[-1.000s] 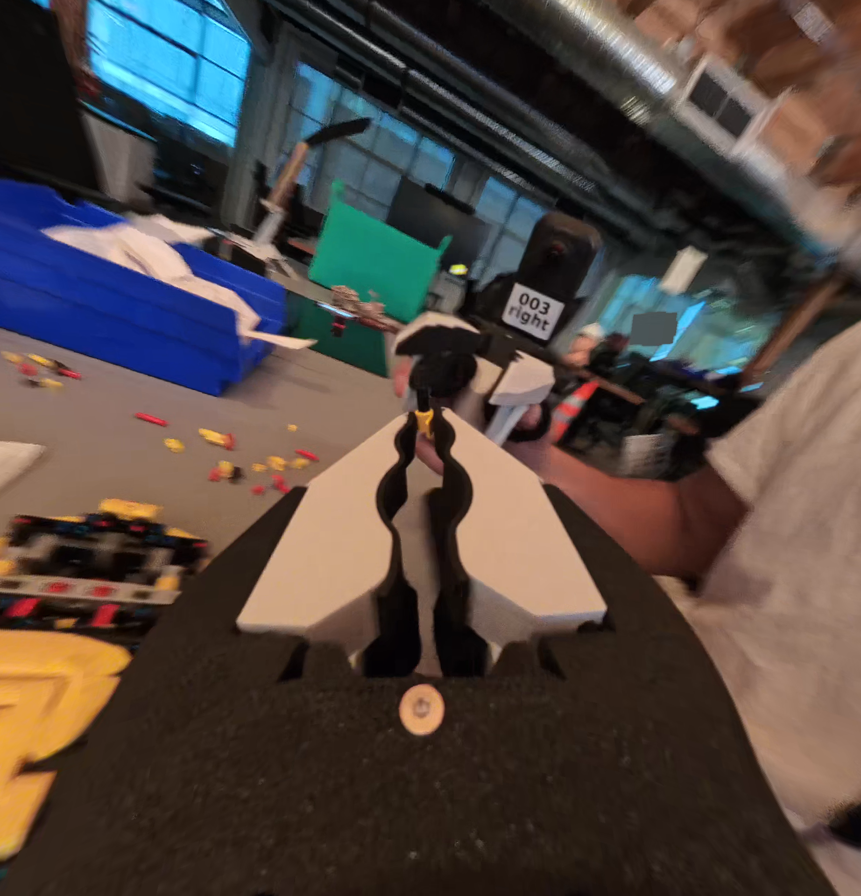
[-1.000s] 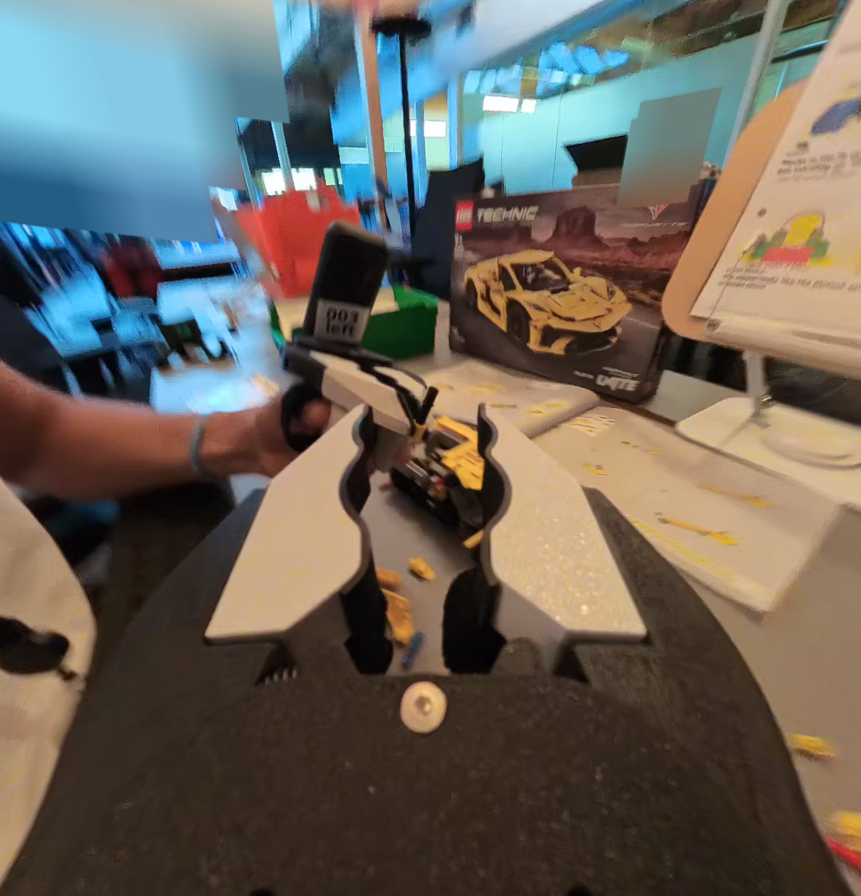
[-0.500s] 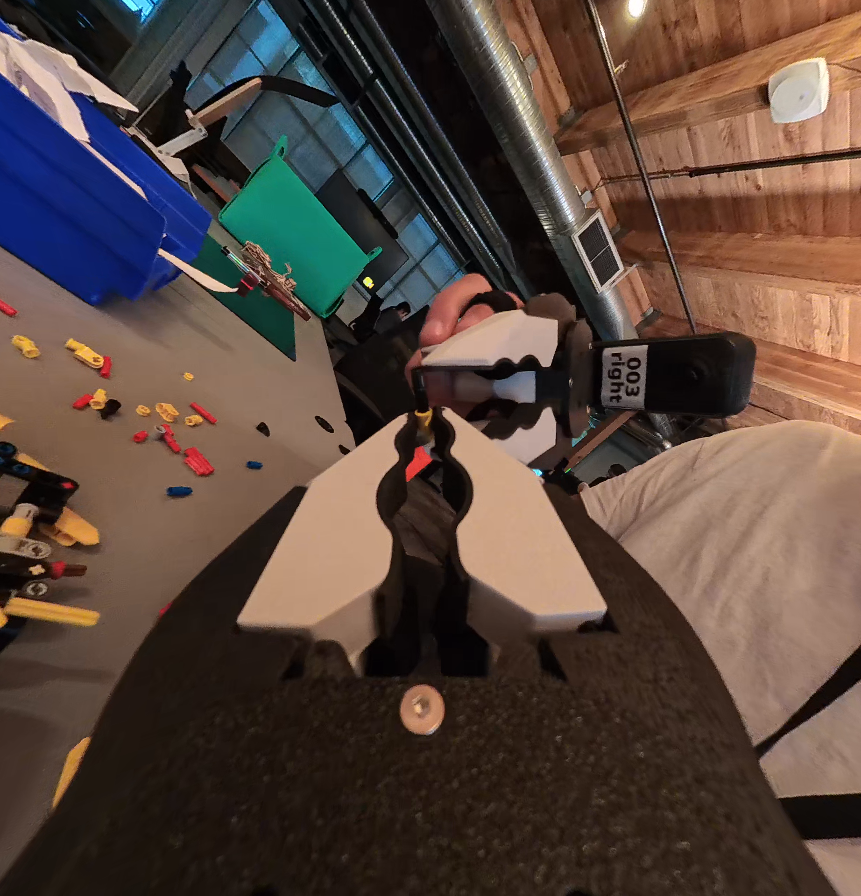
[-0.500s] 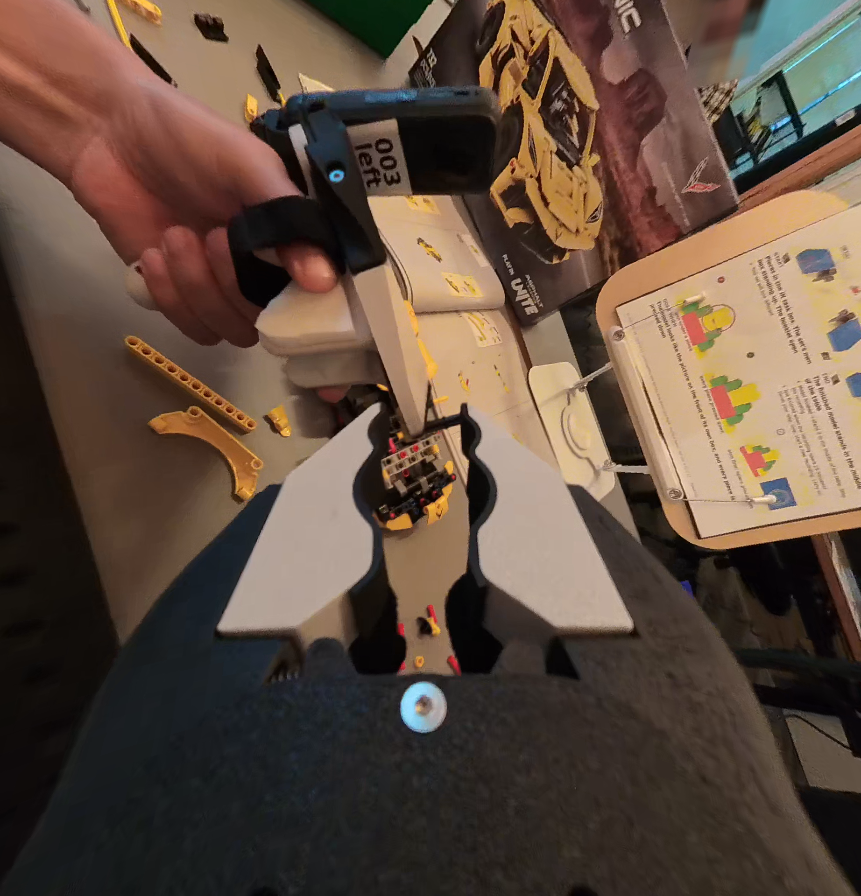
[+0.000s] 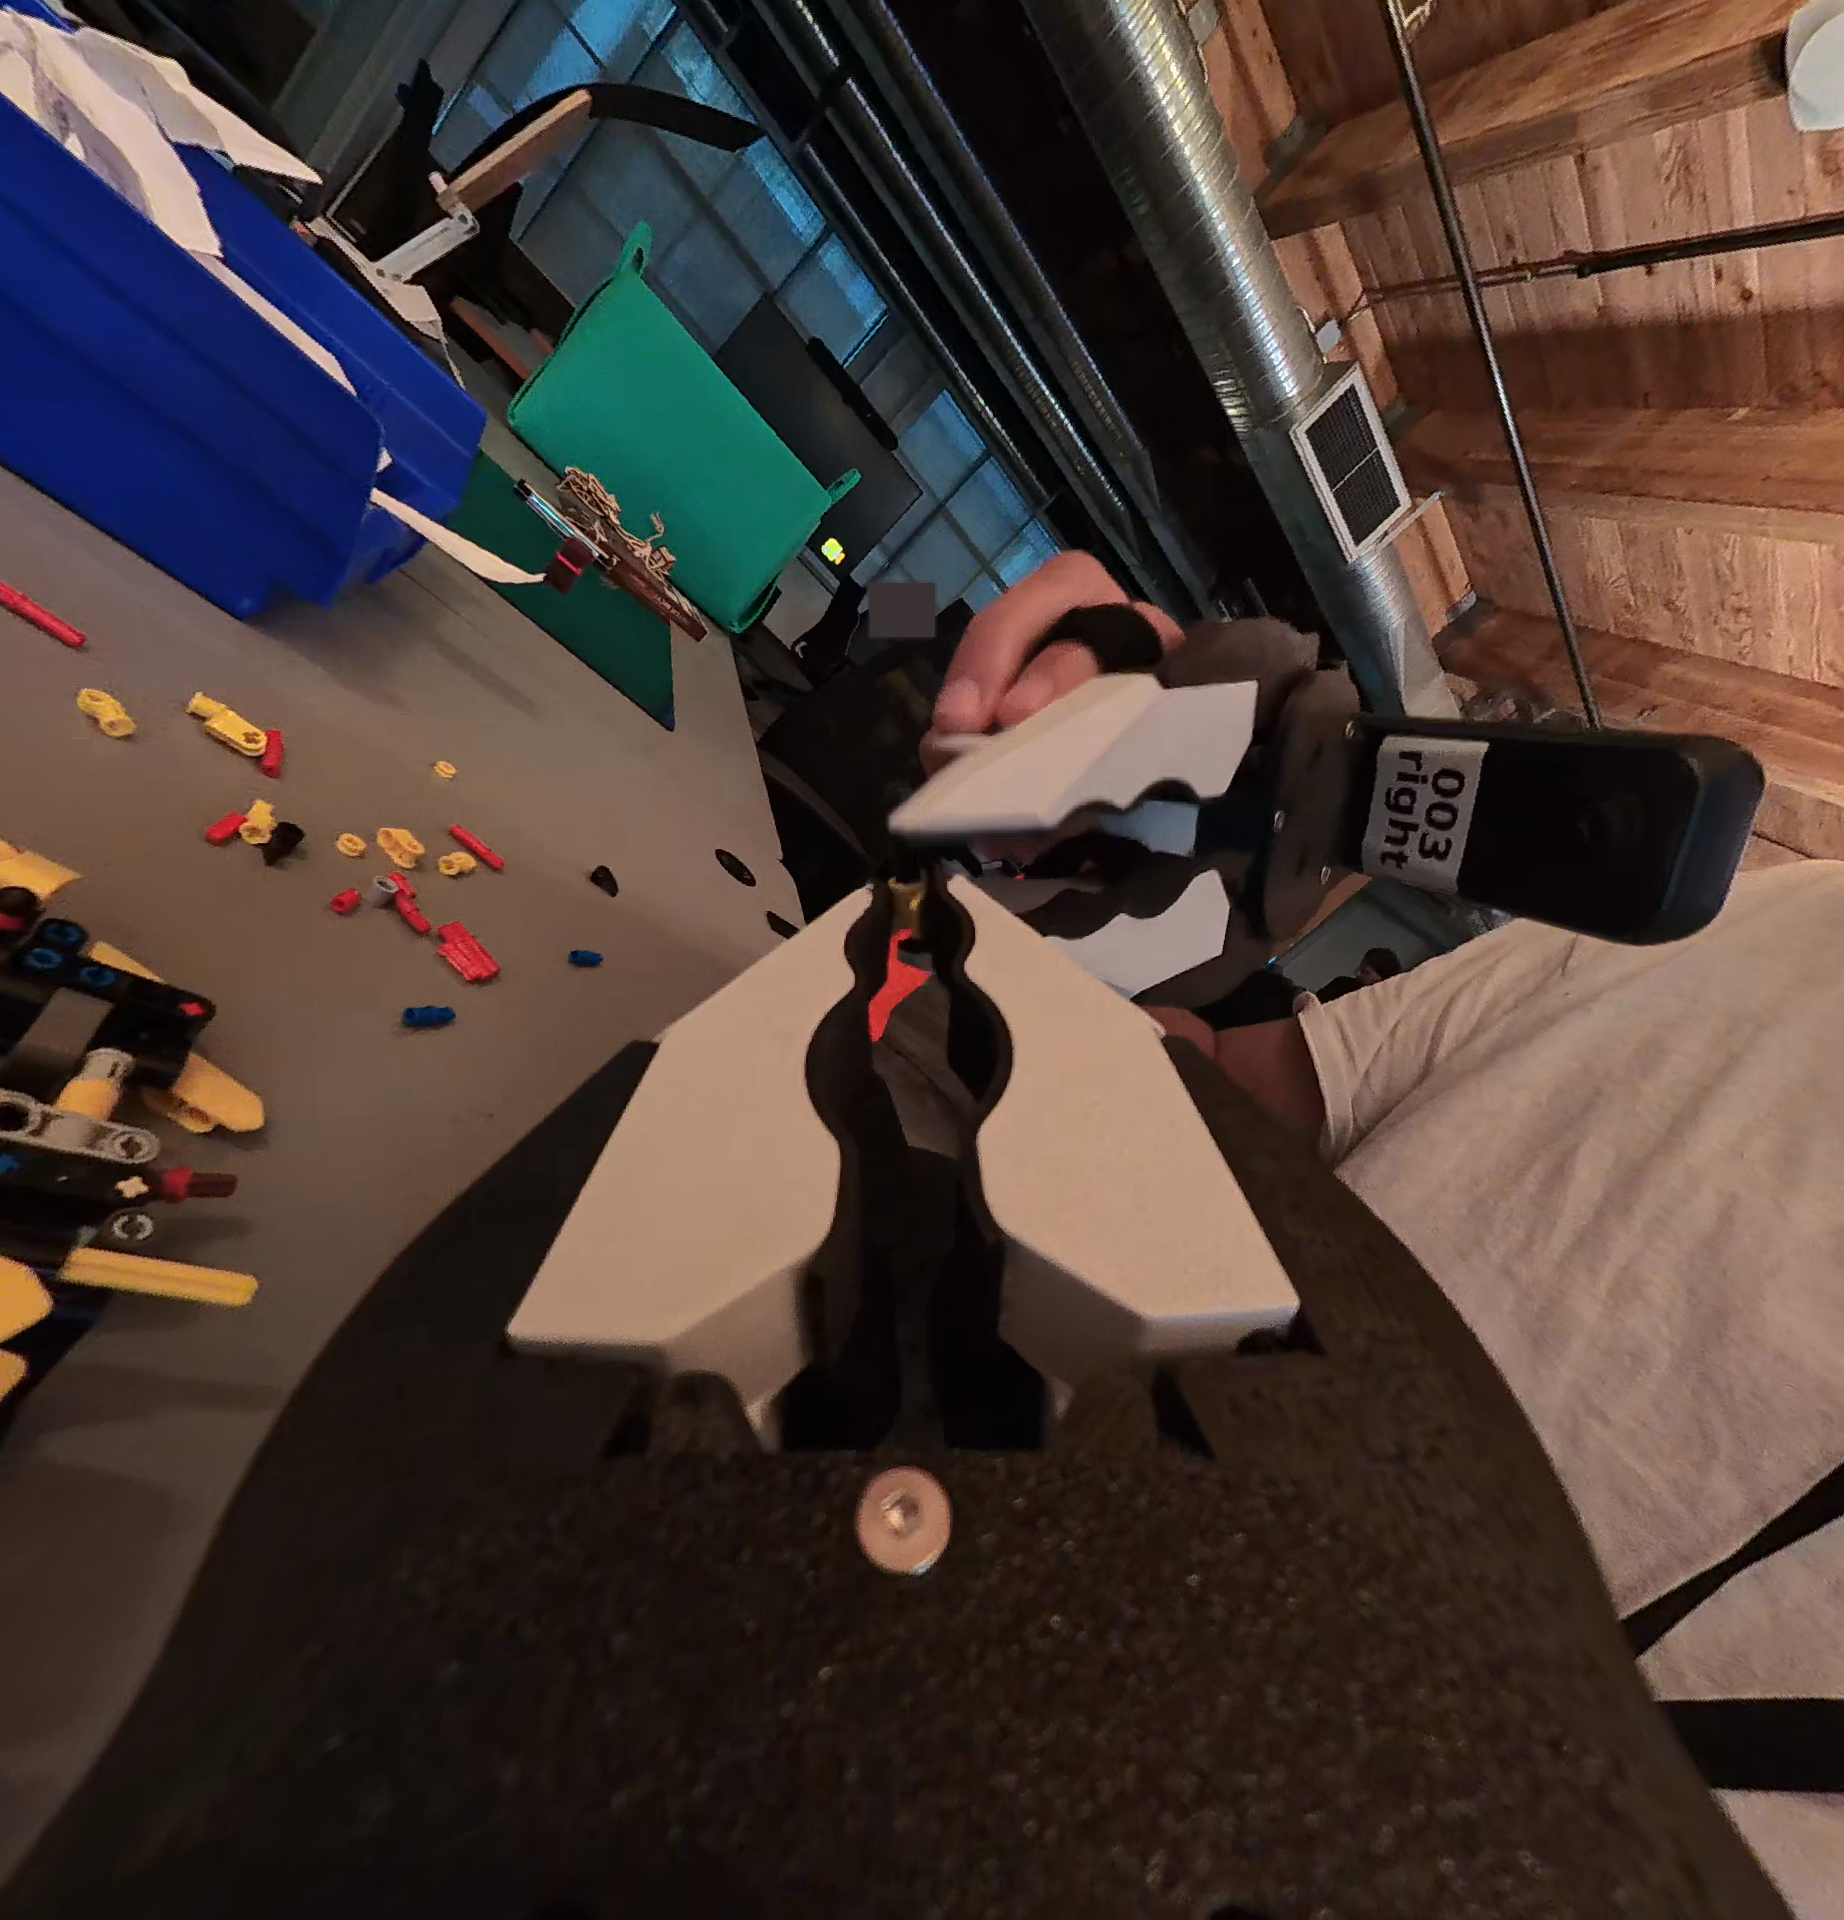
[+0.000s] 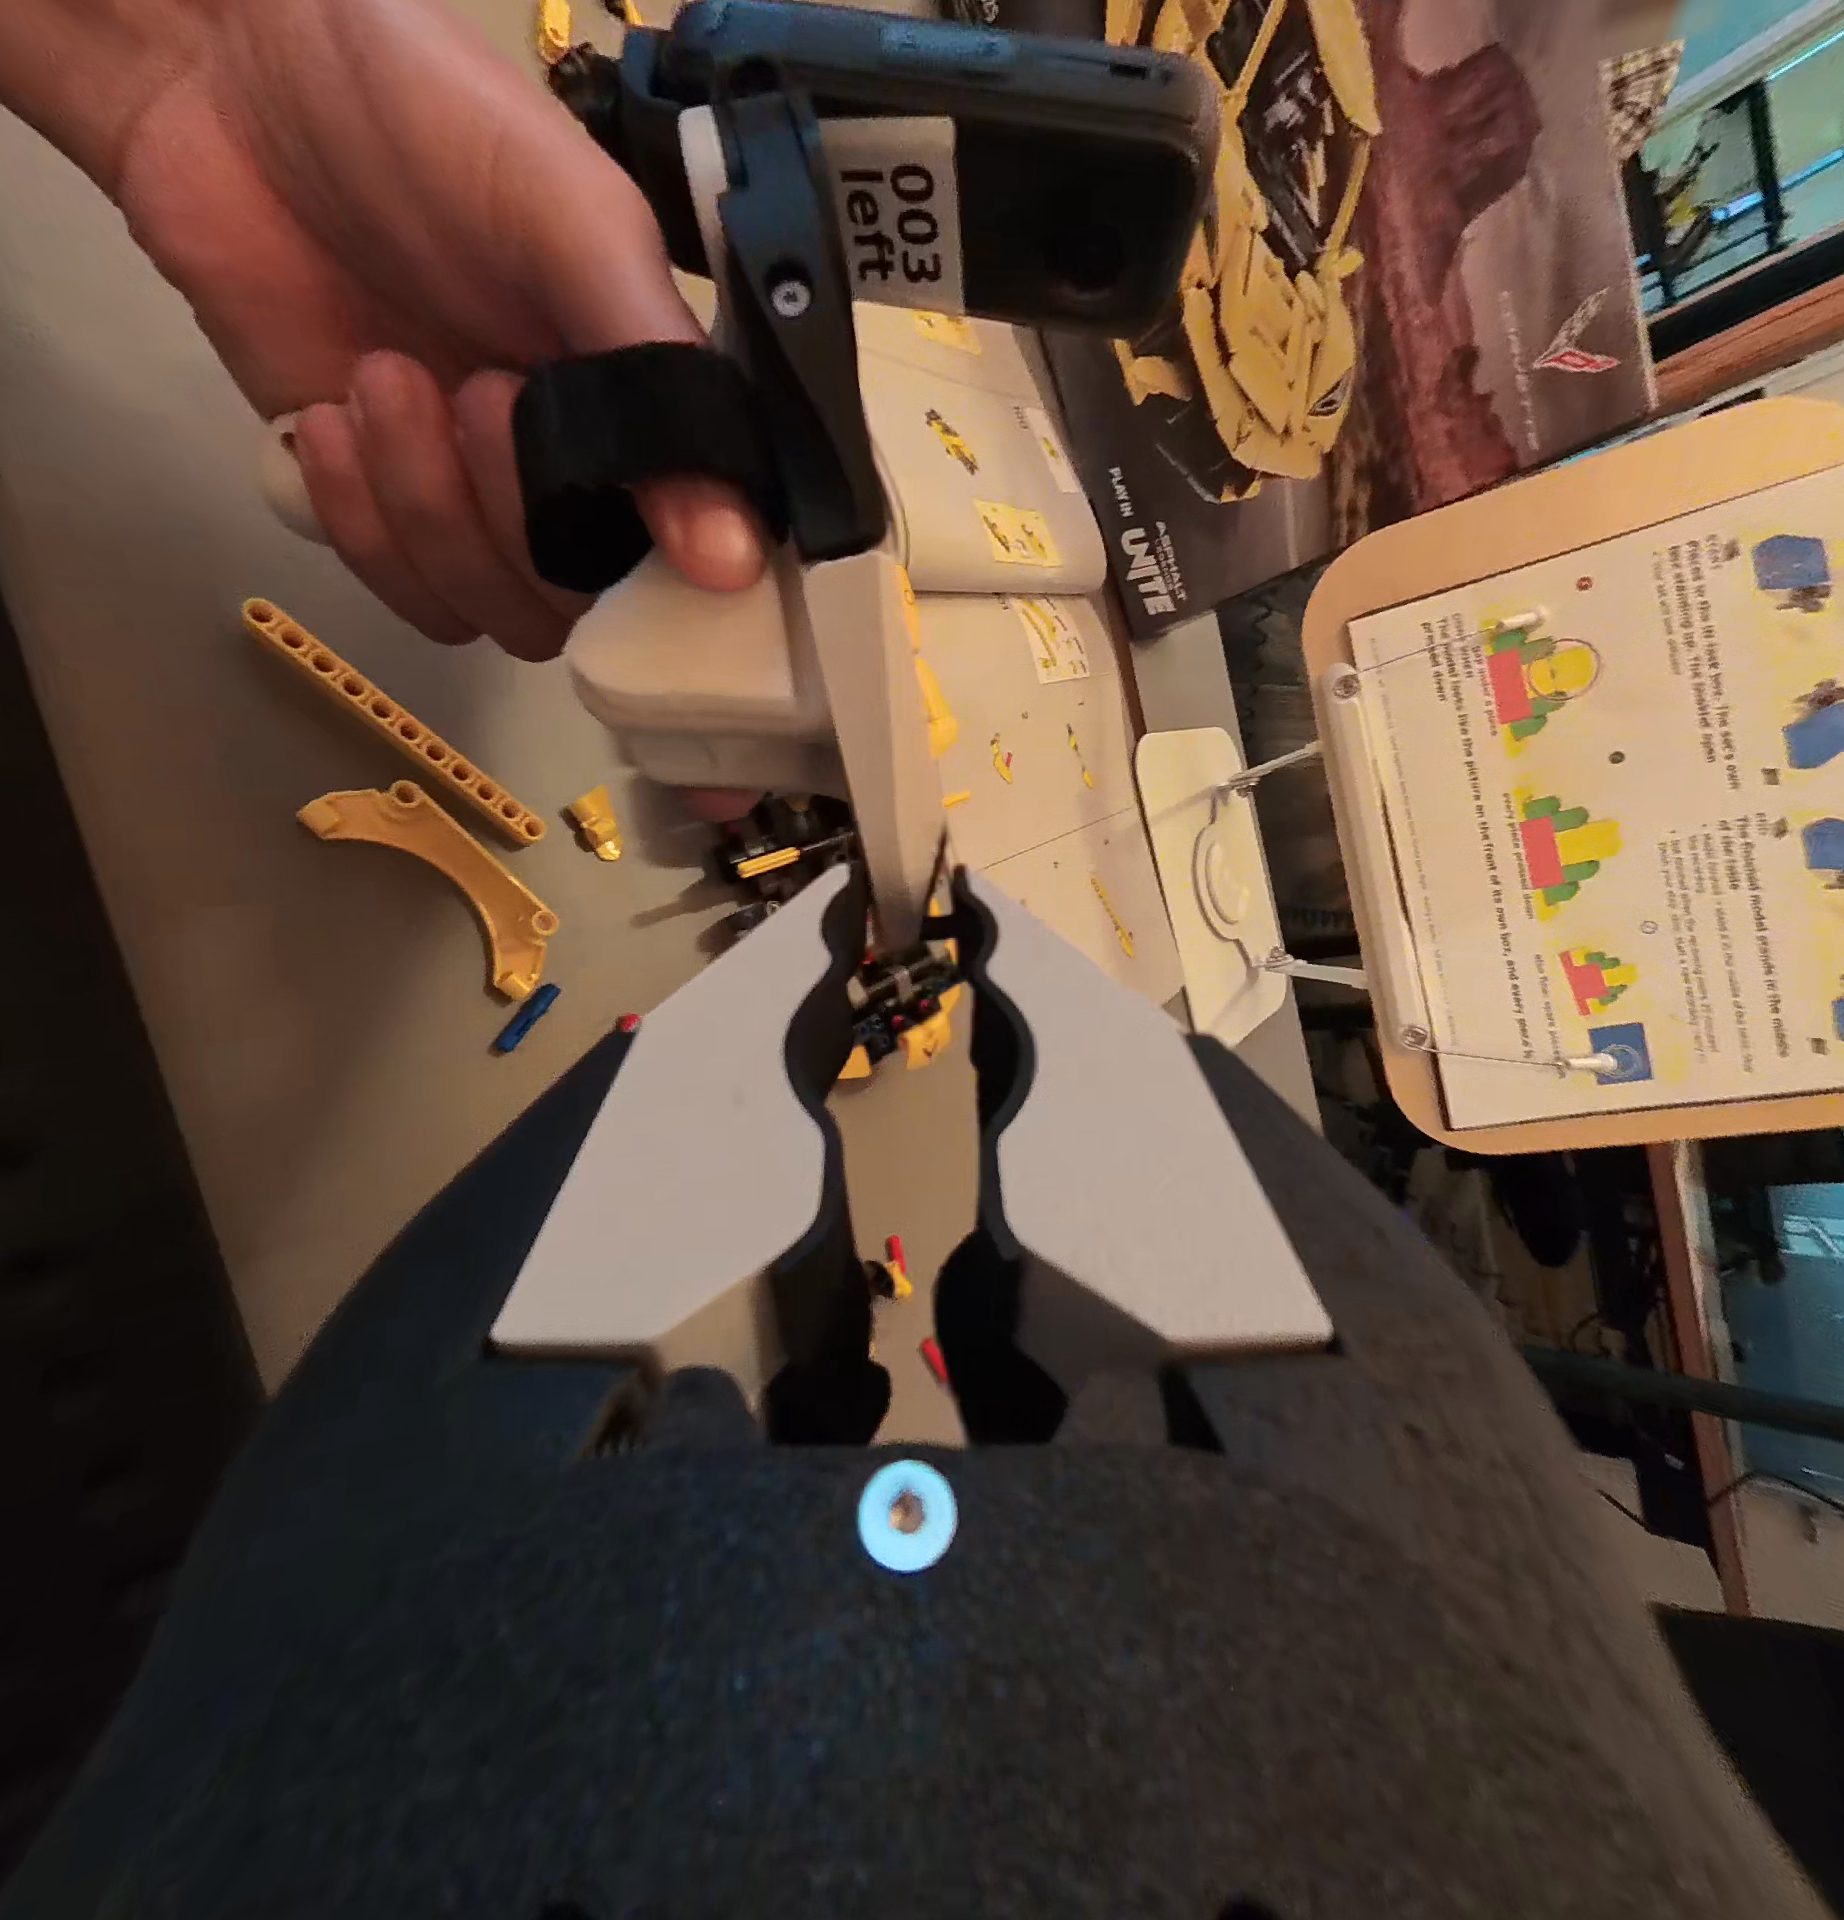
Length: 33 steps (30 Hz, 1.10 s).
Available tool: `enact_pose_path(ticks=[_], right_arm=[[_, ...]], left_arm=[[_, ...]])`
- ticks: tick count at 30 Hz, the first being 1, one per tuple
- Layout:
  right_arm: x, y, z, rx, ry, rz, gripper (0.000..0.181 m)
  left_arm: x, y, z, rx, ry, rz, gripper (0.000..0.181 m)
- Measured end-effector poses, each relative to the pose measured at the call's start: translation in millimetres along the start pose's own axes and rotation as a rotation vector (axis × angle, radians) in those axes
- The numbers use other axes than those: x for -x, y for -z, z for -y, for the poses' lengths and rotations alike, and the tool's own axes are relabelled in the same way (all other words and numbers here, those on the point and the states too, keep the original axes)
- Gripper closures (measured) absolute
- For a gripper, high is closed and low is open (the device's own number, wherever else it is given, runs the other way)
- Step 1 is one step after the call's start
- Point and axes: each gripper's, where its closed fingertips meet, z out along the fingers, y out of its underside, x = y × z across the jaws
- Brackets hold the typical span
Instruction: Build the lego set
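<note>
My left gripper [image 5: 905, 894] is shut on a small yellow Lego piece [image 5: 905, 902] with a black part at its top, held in the air over the table edge. My right gripper [image 5: 913, 847] comes in from the right and meets that piece tip to tip. In the right wrist view my right gripper [image 6: 902, 888] stands narrowly open. The left gripper's finger [image 6: 882, 748] and a thin black part [image 6: 941, 862] lie between its jaws. The half-built black and yellow car [image 6: 897, 1029] lies on the grey table below and also shows in the left wrist view [image 5: 56, 1091].
Loose red, yellow and blue pieces [image 5: 409, 883] are scattered on the table. Blue bins [image 5: 170, 395] and a green bin [image 5: 669, 436] stand at the back. A yellow beam [image 6: 388, 717], a yellow arch [image 6: 440, 883], the set's box [image 6: 1365, 260], a booklet [image 6: 1011, 665] and a clipboard stand [image 6: 1624, 810] surround the car.
Both grippers have rolled onto their sides and drawn together. My right jaws have narrowed around the left gripper's tip. The left stays shut on the yellow piece.
</note>
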Motion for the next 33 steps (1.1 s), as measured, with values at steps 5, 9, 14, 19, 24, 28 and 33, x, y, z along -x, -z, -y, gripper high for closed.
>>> enact_pose_path(ticks=[5, 9, 14, 19, 24, 28, 33], right_arm=[[-0.3, -1.6, -3.8, 0.04, -0.033, 0.012, 0.149], [-0.2, -2.6, -3.9, 0.052, -0.022, 0.001, 0.145], [-6.7, 0.7, -7.4, 0.061, -0.059, -0.02, 0.134], [-0.8, -1.6, -6.7, 0.064, -0.009, -0.019, 0.154], [1.5, -0.4, -9.7, 0.073, -0.034, 0.026, 0.154], [-1.7, 2.9, -15.7, 0.088, -0.015, 0.012, 0.154], [-0.7, 6.8, -9.2, 0.05, 0.012, 0.012, 0.154]], left_arm=[[3.2, 0.3, -0.1, 0.0, -0.007, 0.018, 0.175], [3.6, 0.8, 0.4, -0.003, -0.001, 0.016, 0.175], [0.7, 1.6, 2.5, -0.01, 0.0, 0.005, 0.175], [-2.3, -3.0, -4.9, 0.022, 0.008, -0.016, 0.175], [-3.0, -3.8, -7.3, 0.044, 0.017, -0.026, 0.171], [-4.0, 5.9, 2.1, 0.022, 0.038, -0.055, 0.166], [-8.0, 4.5, -4.3, 0.066, -0.012, -0.059, 0.171]])
